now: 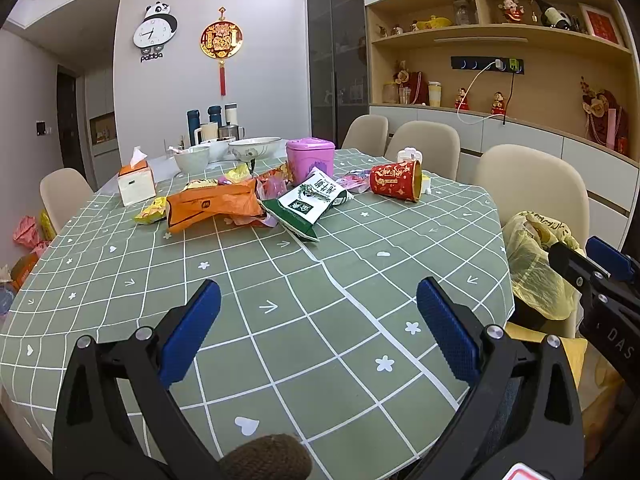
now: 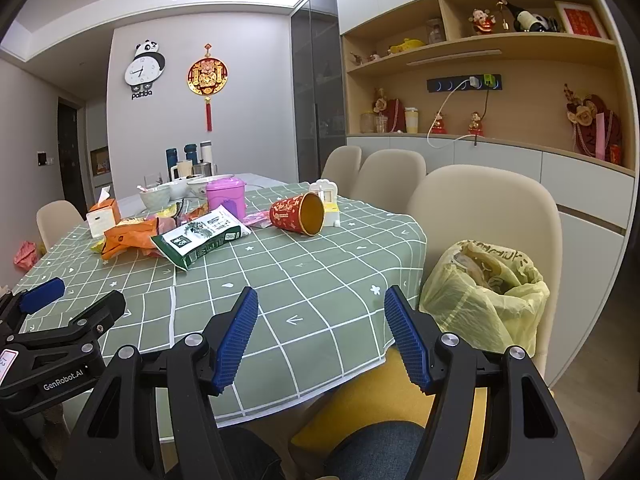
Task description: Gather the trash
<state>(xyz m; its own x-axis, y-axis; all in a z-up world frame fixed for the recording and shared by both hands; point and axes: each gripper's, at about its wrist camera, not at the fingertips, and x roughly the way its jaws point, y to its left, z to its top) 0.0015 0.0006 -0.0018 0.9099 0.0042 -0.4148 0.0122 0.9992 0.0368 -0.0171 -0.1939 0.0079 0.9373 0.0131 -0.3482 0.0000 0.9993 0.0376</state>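
Lying crumpled, orange wrapper [image 1: 212,204], green-white packet [image 1: 310,200]

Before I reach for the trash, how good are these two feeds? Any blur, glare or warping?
Left wrist: sharp, evenly lit, no glare on the tablecloth; fisheye bends the shelves, and dark corners frame the picture. Right wrist: equally sharp; the same bowing warps the chair and the bag; the ceiling strip is blown out white. Soft shadows only.

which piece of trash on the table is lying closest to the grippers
The green and white snack bag, whose corner reaches furthest across the tablecloth; the orange bag and tipped red cup lie further back.
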